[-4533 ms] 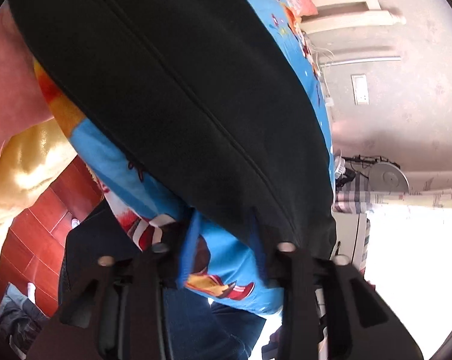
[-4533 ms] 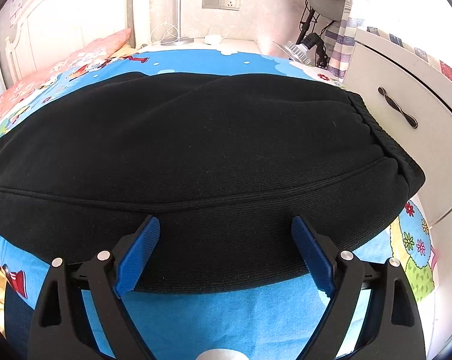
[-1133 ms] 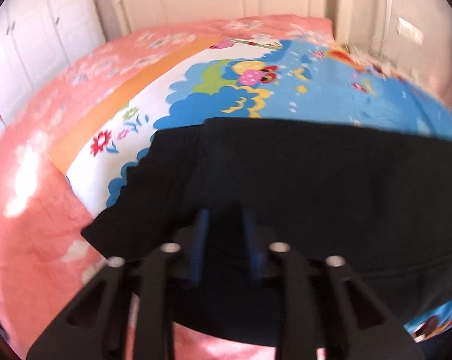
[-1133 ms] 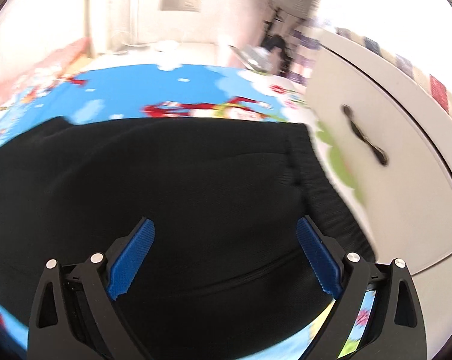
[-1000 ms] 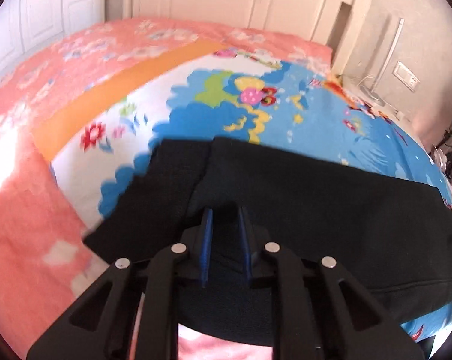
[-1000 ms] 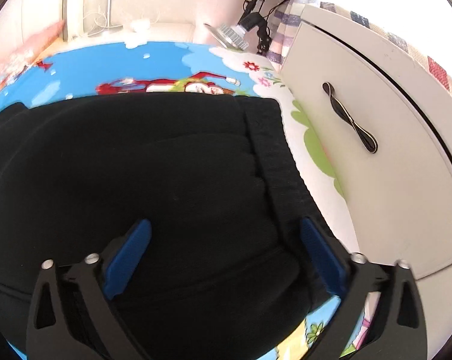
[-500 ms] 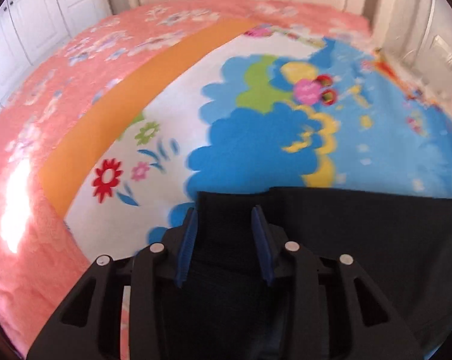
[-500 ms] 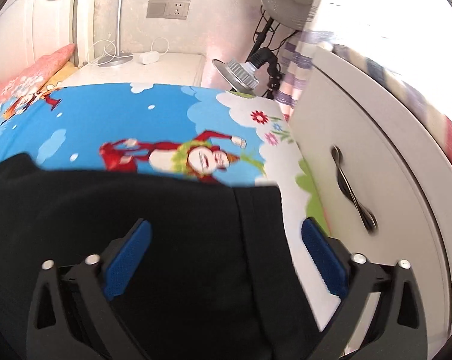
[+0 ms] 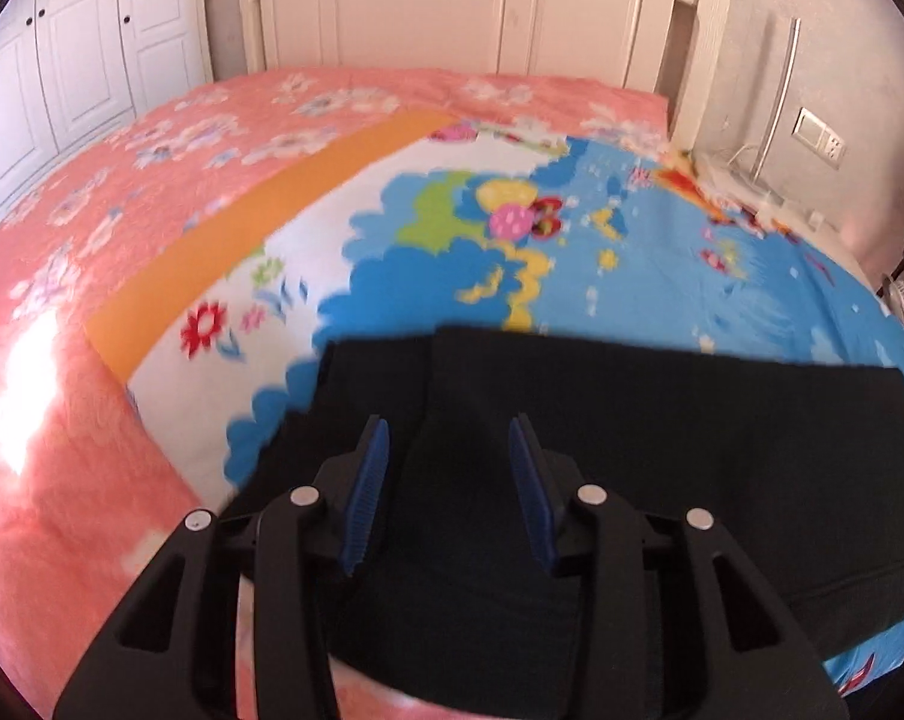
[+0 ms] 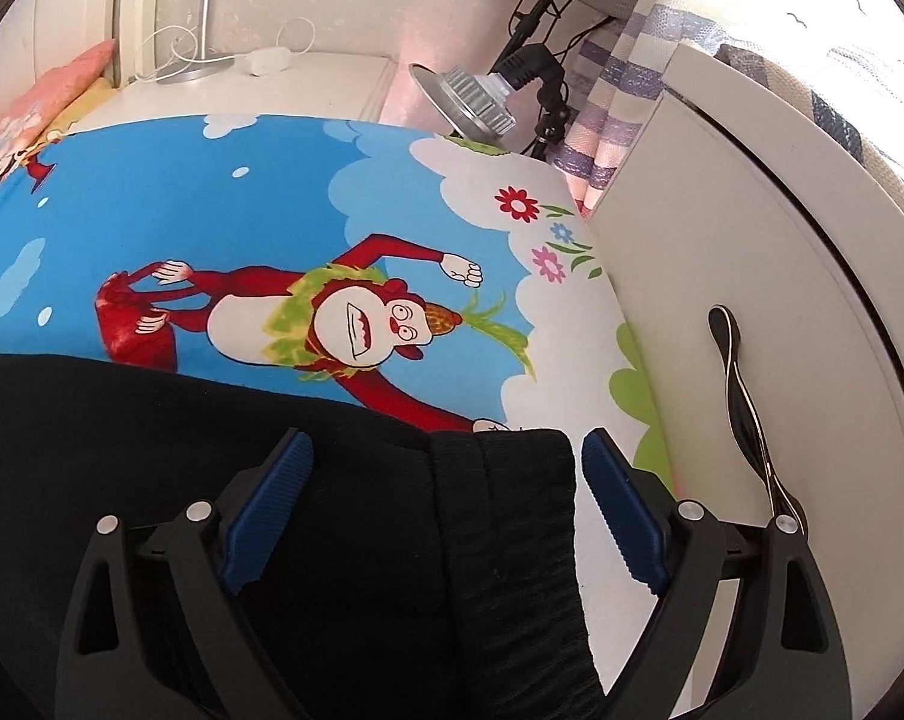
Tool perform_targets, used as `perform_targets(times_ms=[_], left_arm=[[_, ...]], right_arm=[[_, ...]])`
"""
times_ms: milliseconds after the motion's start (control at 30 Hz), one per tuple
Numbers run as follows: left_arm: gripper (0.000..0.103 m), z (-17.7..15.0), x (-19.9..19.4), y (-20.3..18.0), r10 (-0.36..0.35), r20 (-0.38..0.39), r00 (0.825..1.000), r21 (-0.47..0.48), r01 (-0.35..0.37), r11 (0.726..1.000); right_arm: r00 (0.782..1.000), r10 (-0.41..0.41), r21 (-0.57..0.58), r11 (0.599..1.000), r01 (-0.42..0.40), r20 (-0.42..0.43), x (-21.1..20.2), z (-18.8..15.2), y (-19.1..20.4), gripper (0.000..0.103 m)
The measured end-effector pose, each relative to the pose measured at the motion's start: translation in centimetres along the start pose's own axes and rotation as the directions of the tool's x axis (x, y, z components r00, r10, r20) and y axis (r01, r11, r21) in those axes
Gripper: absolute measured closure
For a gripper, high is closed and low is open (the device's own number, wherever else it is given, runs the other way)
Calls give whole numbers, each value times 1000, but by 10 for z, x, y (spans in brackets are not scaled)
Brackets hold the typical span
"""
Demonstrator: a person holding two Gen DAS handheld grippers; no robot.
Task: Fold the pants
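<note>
Black pants point(image 9: 661, 420) lie flat across a bed with a blue cartoon sheet point(image 9: 661, 276). In the left wrist view my left gripper point(image 9: 449, 468) is open above the leg-cuff end, with nothing between its blue pads. In the right wrist view my right gripper point(image 10: 446, 480) is wide open above the ribbed waistband point(image 10: 505, 516), which lies between the pads untouched. The rest of the pants point(image 10: 152, 450) spreads to the left.
A pink floral quilt point(image 9: 122, 210) covers the bed's left side, with a white headboard point(image 9: 469, 6) behind. A white cabinet with a dark handle point(image 10: 745, 396) stands close at the right. A fan point(image 10: 475, 96) and nightstand point(image 10: 260, 78) are at the back.
My left gripper has opened and let go of the pants' leg end. Both grippers have pulled back and tilted up, so more of the bed shows beyond the pants.
</note>
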State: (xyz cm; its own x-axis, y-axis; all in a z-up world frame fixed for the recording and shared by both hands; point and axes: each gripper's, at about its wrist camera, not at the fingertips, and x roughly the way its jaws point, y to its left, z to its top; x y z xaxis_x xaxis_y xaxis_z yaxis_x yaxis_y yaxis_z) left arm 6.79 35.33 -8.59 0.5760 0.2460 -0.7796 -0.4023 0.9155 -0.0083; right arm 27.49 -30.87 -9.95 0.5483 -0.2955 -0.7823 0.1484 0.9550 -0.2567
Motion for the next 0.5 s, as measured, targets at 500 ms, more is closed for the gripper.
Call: perform_targets(times_ms=[500], left_arm=[[67, -19, -41, 82, -48, 151, 987, -383, 103, 918]], right_arm=[[918, 267, 18, 958, -285, 294, -174, -45, 73, 8]])
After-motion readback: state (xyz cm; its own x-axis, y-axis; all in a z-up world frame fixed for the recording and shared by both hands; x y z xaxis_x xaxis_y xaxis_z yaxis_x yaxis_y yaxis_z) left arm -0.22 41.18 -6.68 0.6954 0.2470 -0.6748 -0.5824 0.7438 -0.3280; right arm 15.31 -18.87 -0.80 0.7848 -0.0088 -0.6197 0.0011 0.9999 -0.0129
